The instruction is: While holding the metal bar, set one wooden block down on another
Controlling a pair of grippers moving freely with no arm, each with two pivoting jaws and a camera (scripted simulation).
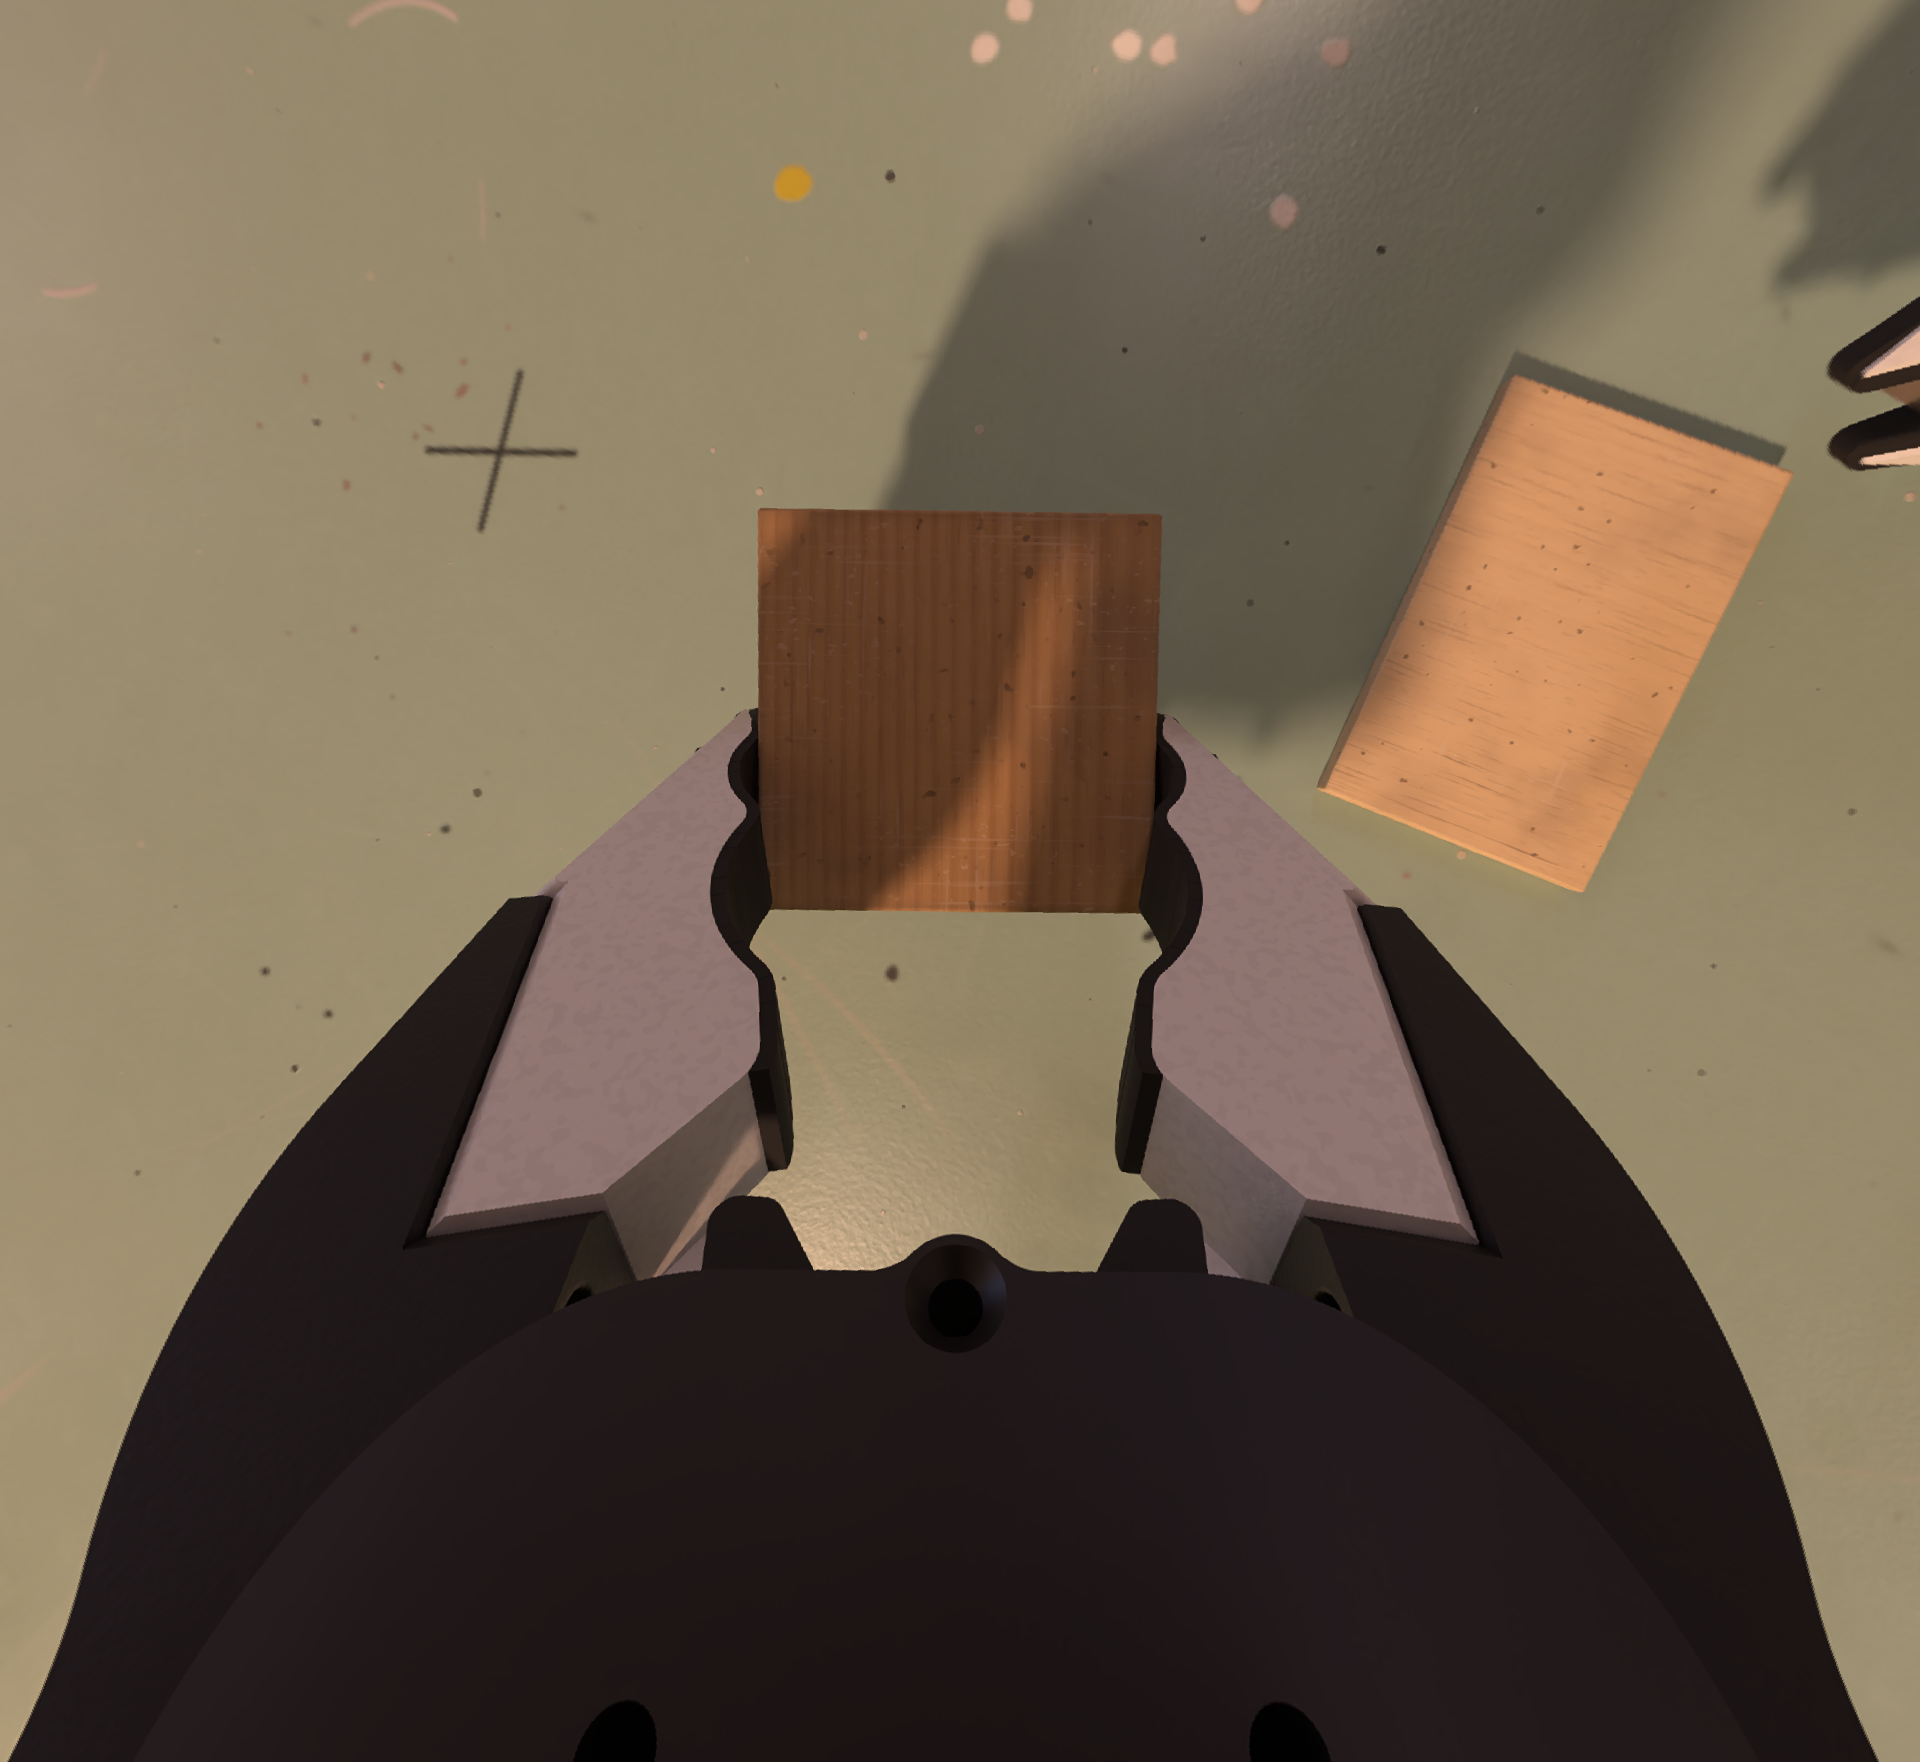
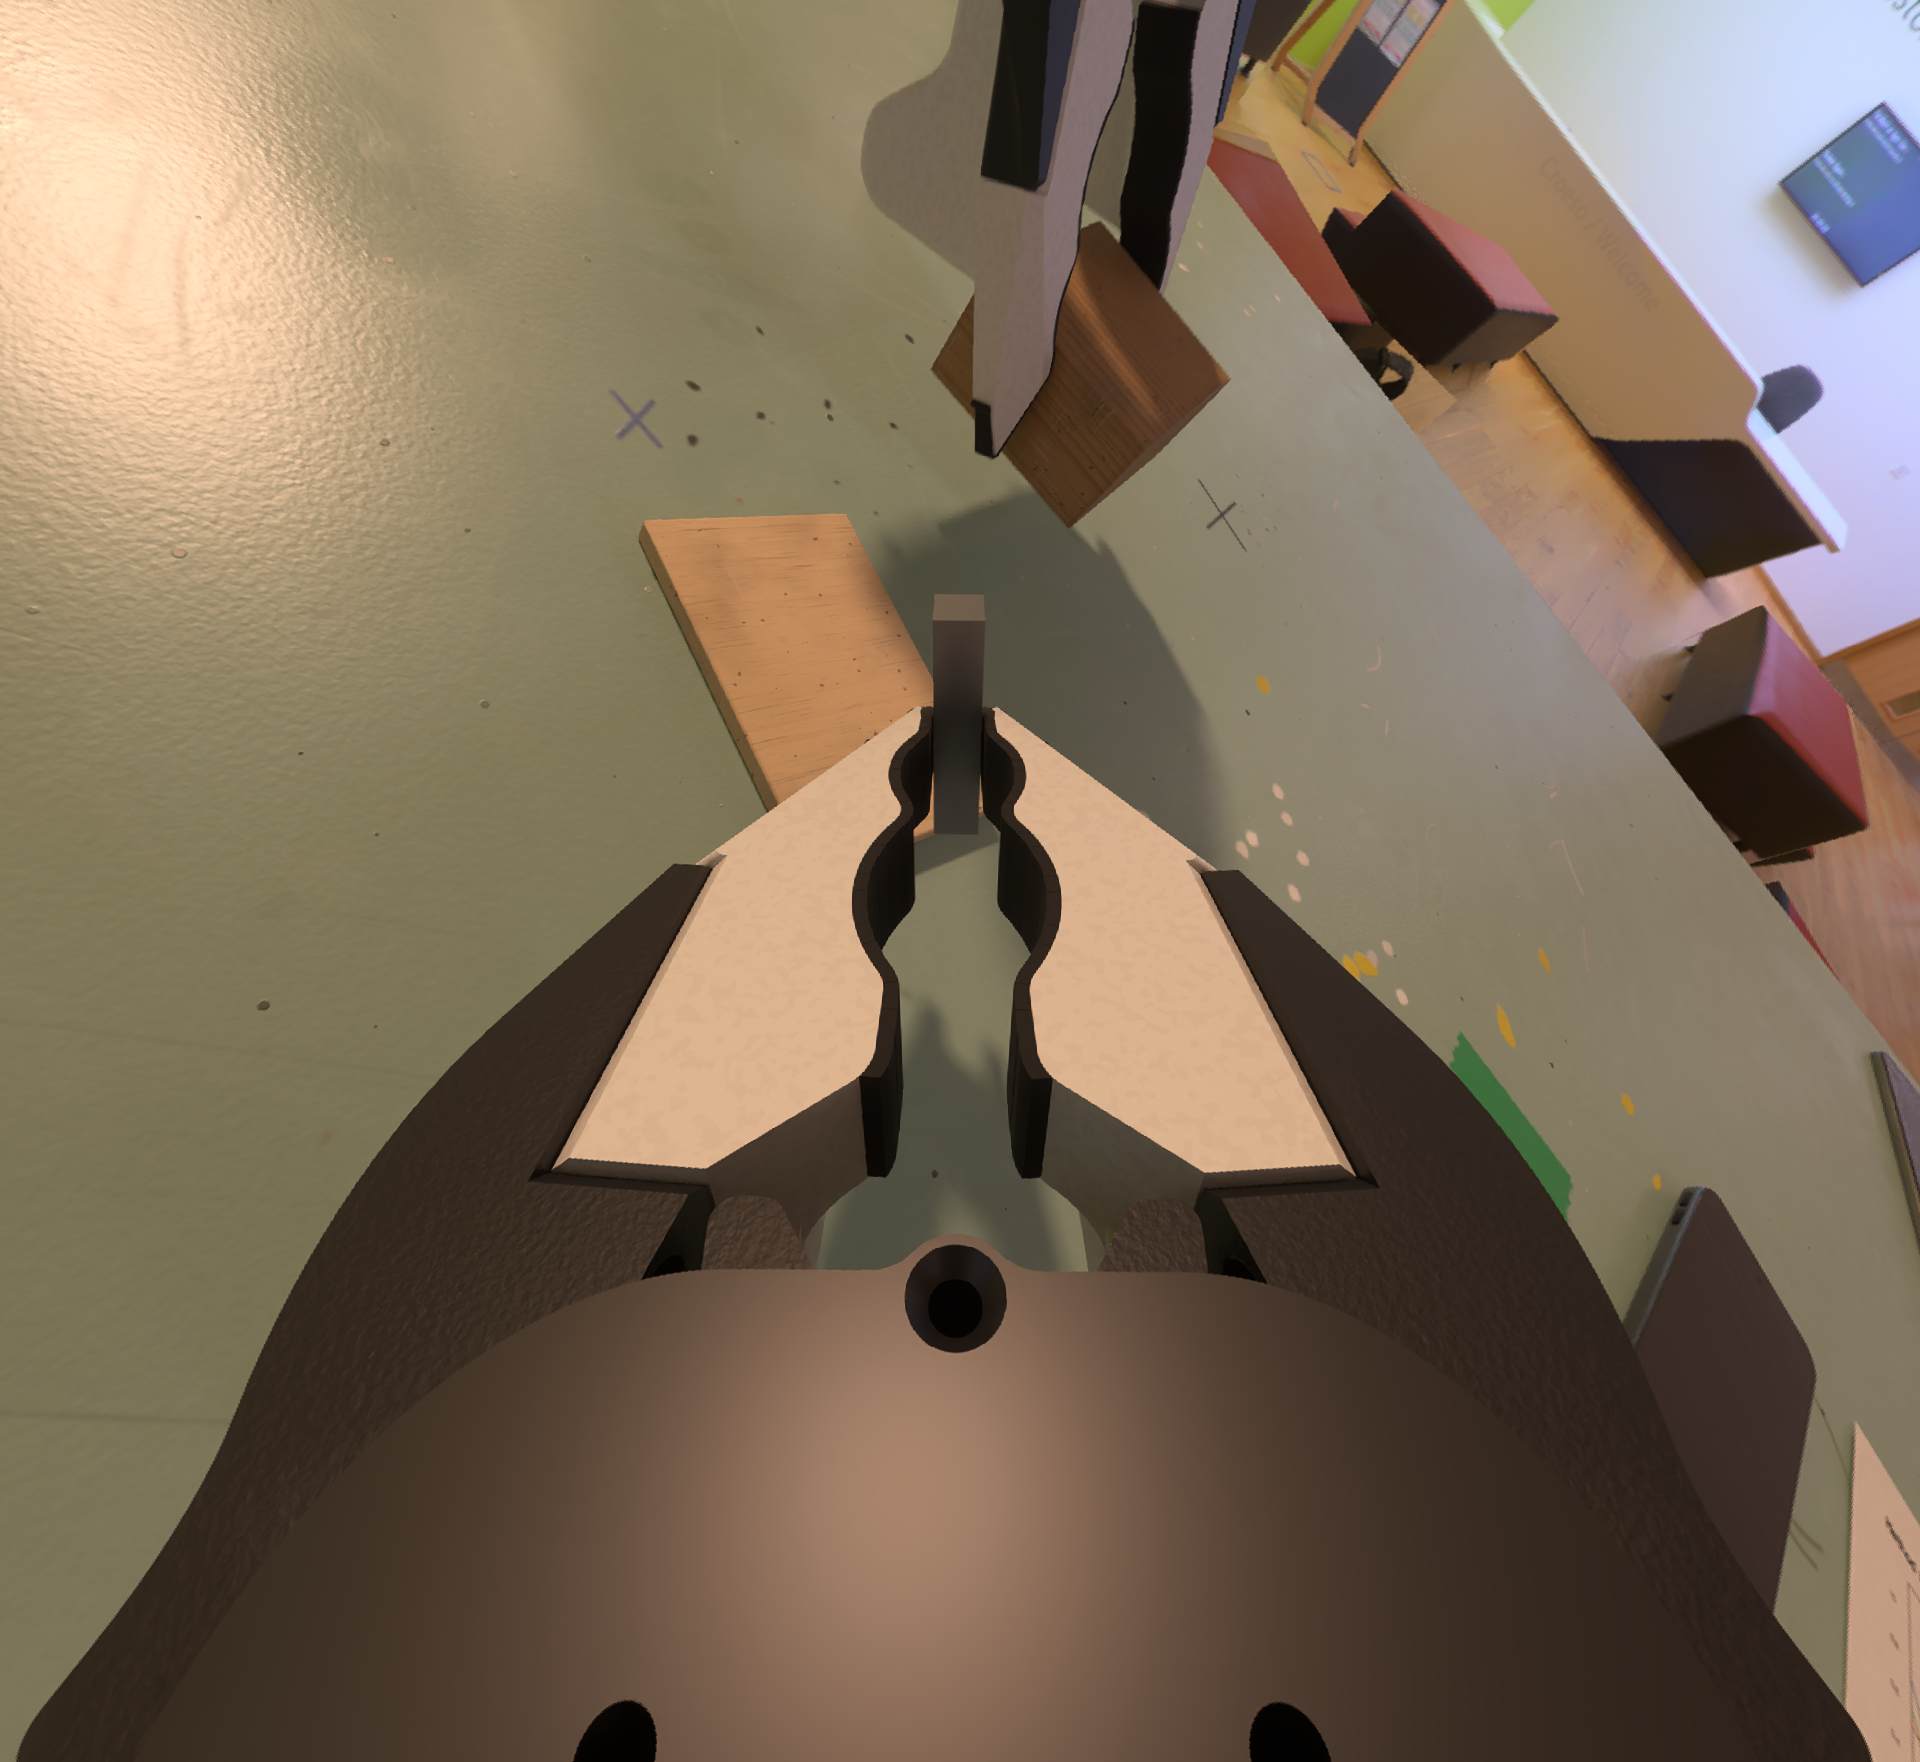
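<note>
My left gripper (image 1: 956, 725) is shut on a dark brown wooden block (image 1: 956, 715) and holds it in the air above the green table. From the right wrist view the same gripper (image 2: 1070, 362) and block (image 2: 1122, 382) hang above and beyond a flat pale wooden block (image 2: 779, 642). That pale block (image 1: 1558, 632) lies on the table to the right of the held block. My right gripper (image 2: 956, 720) is shut on a small grey metal bar (image 2: 957, 704), held upright just over the pale block's near right corner. Its fingertips (image 1: 1881, 403) show at the right edge.
The green table (image 2: 312, 569) is speckled with paint spots and has pen crosses (image 1: 499, 450). Its right edge (image 2: 1558, 569) drops to a room with red and black stools. A dark tablet (image 2: 1725, 1349) and a paper sheet (image 2: 1886, 1587) lie at the near right.
</note>
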